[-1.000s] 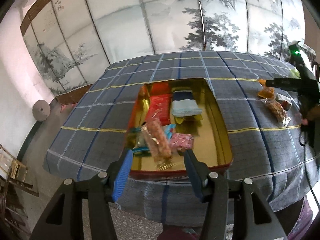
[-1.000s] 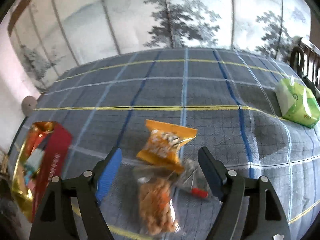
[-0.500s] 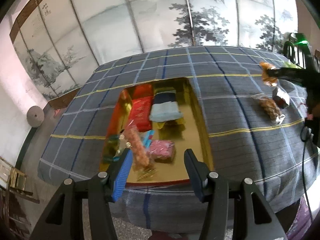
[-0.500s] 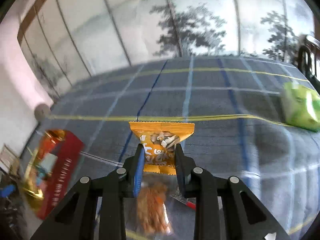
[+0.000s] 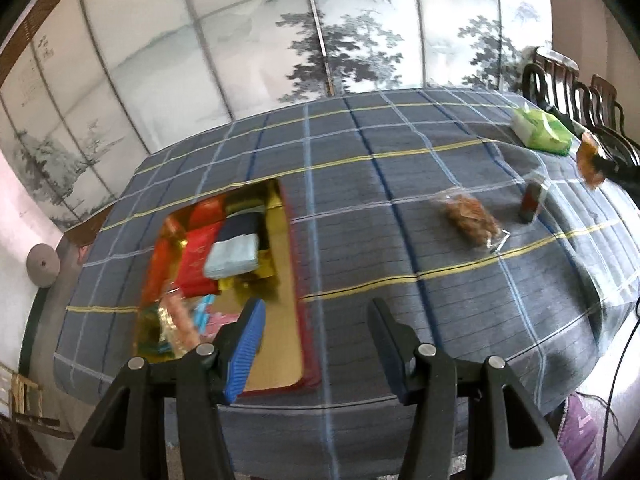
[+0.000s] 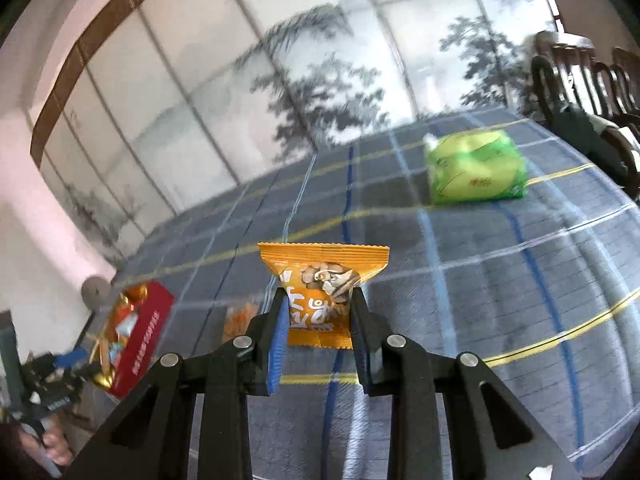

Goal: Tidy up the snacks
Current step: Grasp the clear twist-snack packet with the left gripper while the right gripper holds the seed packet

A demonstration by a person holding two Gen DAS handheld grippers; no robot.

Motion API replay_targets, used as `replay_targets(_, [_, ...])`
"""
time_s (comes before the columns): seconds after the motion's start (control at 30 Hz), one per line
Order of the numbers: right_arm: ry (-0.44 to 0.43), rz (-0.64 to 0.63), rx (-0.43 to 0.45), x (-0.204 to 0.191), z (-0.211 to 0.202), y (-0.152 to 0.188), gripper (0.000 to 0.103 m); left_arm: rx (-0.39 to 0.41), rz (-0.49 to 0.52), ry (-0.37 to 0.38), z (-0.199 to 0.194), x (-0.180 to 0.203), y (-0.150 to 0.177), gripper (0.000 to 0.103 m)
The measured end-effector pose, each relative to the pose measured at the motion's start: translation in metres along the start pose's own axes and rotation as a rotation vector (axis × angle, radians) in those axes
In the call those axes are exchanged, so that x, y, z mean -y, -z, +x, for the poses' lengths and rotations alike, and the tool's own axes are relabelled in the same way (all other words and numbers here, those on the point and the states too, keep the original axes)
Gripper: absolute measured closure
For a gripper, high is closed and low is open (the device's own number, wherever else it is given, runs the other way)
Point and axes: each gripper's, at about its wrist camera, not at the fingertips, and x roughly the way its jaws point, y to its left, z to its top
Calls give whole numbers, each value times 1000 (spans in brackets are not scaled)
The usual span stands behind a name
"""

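While we hold the orange snack packet (image 6: 320, 300) clamped between the two fingers of our right gripper (image 6: 320, 320), it hangs upright in the air above the plaid tablecloth (image 6: 500, 280), well to the right of the red tin (image 6: 146, 336). From the left wrist view that same packet (image 5: 588, 158) shows at the far right, beyond the red tin (image 5: 304, 320), whose gold inside holds red packs, a pale blue pack (image 5: 234, 256) and several small wrapped sweets. Our left gripper (image 5: 316, 332) hovers over the tin's near right edge with its jaws spread wide and nothing between them. Right of the tin, a clear bag of brown snacks (image 5: 470, 218) lies on the cloth, a small red packet (image 5: 530, 202) stands just past it, and a green pack (image 5: 542, 132) sits farthest away.
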Motion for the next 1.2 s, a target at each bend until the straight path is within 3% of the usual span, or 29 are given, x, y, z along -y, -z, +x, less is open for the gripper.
replay_targets(0.17, [47,-30,30,11,-15,-3,77,-18,20,26,9,17,-9,48])
replay_targets(0.6, [71,3,-106,40,15,39,77,-69,4,107,26,38,-28,48])
replay_targets(1.0, [98,0,-137,53,32,42,77,-121,-9,267,56,64,-51,48])
replay_targets(1.2, [135,-25,-146,58,44,40,77,-176,-67,383,88,79,-74,48])
